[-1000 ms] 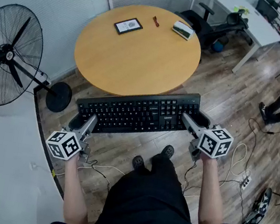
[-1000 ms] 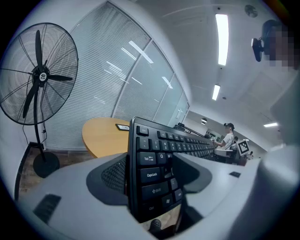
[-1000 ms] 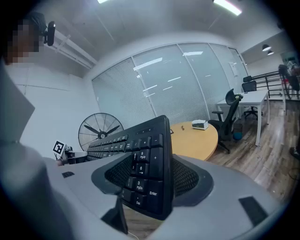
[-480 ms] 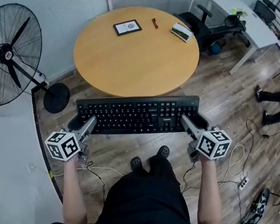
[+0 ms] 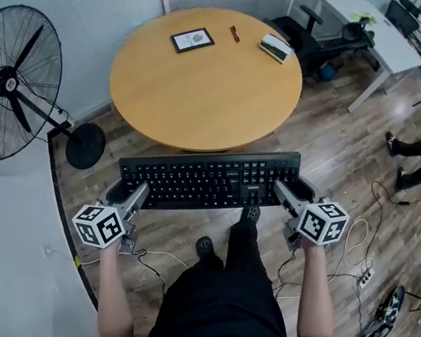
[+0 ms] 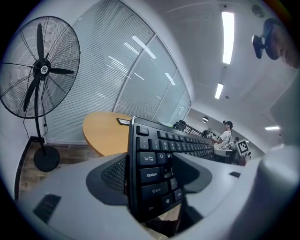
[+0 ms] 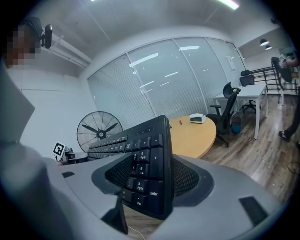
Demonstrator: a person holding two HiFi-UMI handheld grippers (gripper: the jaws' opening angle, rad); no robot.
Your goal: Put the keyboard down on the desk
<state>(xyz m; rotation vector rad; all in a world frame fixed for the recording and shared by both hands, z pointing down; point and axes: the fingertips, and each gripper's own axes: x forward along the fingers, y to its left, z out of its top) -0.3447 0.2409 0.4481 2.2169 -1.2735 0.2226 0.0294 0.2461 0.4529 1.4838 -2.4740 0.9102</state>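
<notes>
We are clamping the keyboard (image 5: 208, 175) in both jaws, left gripper (image 5: 121, 189) and right gripper (image 5: 293, 188). The table (image 5: 209, 83) is lying ahead of them, so loosening early is risking a fall.

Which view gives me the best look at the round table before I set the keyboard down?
The head view: it shows nearly the whole table from above, its near half bare. Each gripper view shows only a low-angle wedge of it beside the keyboard.

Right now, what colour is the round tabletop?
The round tabletop is plain orange-tan wood tone; clearest in the head view.
</notes>
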